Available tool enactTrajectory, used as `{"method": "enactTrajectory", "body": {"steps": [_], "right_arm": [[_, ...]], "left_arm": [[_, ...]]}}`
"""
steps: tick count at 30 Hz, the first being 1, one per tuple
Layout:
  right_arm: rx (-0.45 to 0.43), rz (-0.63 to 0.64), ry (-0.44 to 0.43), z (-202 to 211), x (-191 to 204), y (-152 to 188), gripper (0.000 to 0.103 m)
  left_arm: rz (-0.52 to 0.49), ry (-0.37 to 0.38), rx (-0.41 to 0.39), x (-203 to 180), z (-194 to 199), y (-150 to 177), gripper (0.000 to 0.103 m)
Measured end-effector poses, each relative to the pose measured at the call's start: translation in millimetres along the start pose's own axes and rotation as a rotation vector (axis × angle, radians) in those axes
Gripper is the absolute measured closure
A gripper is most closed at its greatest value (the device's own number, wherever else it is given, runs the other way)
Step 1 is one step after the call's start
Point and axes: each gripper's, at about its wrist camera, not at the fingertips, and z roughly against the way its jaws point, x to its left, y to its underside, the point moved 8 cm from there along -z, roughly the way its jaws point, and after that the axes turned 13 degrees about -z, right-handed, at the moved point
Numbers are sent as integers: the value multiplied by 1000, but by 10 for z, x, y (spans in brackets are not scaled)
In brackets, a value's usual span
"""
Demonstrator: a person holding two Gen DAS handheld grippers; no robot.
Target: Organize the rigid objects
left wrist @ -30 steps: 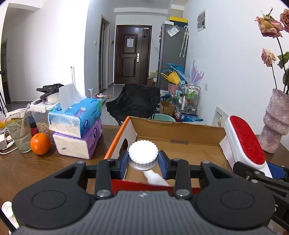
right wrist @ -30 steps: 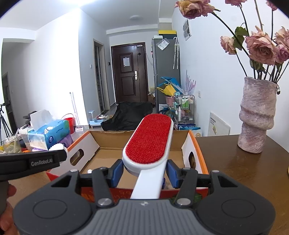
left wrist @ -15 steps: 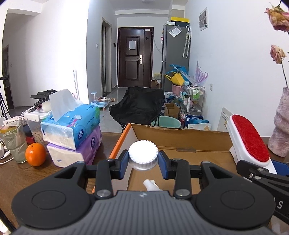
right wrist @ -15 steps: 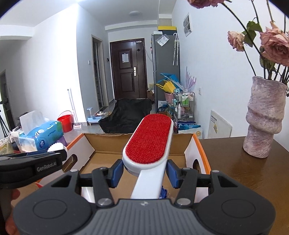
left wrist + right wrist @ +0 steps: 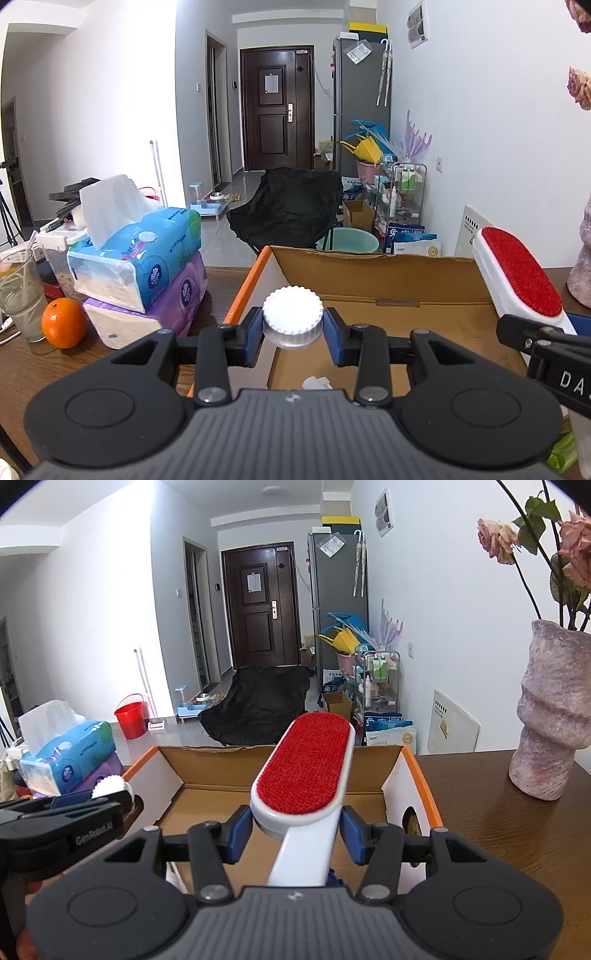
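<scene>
I have the left gripper point(image 5: 293, 338) closed on a small bottle with a ribbed white cap point(image 5: 293, 313), its blue pads pressing the clear neck just under the cap. It hangs above the left end of the cardboard box point(image 5: 384, 273), just inside the orange-edged wall. The right gripper point(image 5: 295, 834) is clamped on a lint brush point(image 5: 304, 768), pads on the white plastic where the red head meets the handle, head poking forward over the middle of the box.

Handling, as I judge it: both are hard plastic and look light. The ribbed cap gives a good catch, but the smooth neck could let the bottle swing or slip if I tilt. The brush is stiff and long, so it levers against the pads; the grip near the head seems sensible. The red pile is soft, so I would not pinch there.

The box sits open on the wooden table point(image 5: 517, 830), brown inside, with hand holes in its end walls. Something white point(image 5: 316, 382) lies on its floor under my left gripper and a scrap of blue point(image 5: 334, 877) shows beneath the brush; I cannot tell what either is. Stacked tissue packs point(image 5: 147, 266) stand just left of the box, an orange point(image 5: 63, 323) at their near corner, and a vase point(image 5: 554, 716) well to the right.
</scene>
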Motion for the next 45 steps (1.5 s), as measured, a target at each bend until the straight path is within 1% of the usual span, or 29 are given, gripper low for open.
{"method": "enactTrajectory", "body": {"steps": [2, 4, 5, 6, 7, 8, 9, 10, 11, 12, 16, 25, 37, 45], "right_arm": [[8, 0, 3, -30, -8, 0, 52], [27, -3, 4, -53, -15, 14, 52], [39, -7, 3, -74, -27, 9, 51], [60, -16, 1, -90, -42, 15, 51], [82, -26, -2, -108, -57, 15, 50], [101, -43, -3, -119, -78, 15, 48], [94, -55, 0, -108, -104, -5, 45], [81, -60, 8, -85, -125, -23, 31], [63, -66, 16, -48, -142, -52, 16], [44, -72, 17, -6, -154, -79, 12], [25, -72, 4, 78, -147, -113, 11], [22, -70, 31, 87, -165, -89, 0], [-14, -58, 15, 315, -169, -35, 0], [-39, -50, 10, 551, -199, 50, 0]], "left_arm": [[-3, 5, 9, 4, -37, 2, 66], [-6, 9, 17, 3, -69, 5, 63], [-7, 11, 22, 2, -80, 6, 53], [-7, 11, 24, 10, -90, 4, 41], [-5, 7, 21, 28, -87, 2, 35], [-3, 4, 17, 44, -75, -3, 22], [0, 0, 14, 59, -58, -9, 10], [5, -6, 12, 73, -47, -15, 4], [15, -17, 7, 99, -27, -23, 0], [24, -29, 3, 123, -8, -30, 0], [34, -35, 18, 177, -12, -36, 0], [33, -44, 33, 188, 13, -12, 0], [47, -44, 26, 227, 221, 73, 0], [65, -34, 16, 273, 484, 171, 0]]}}
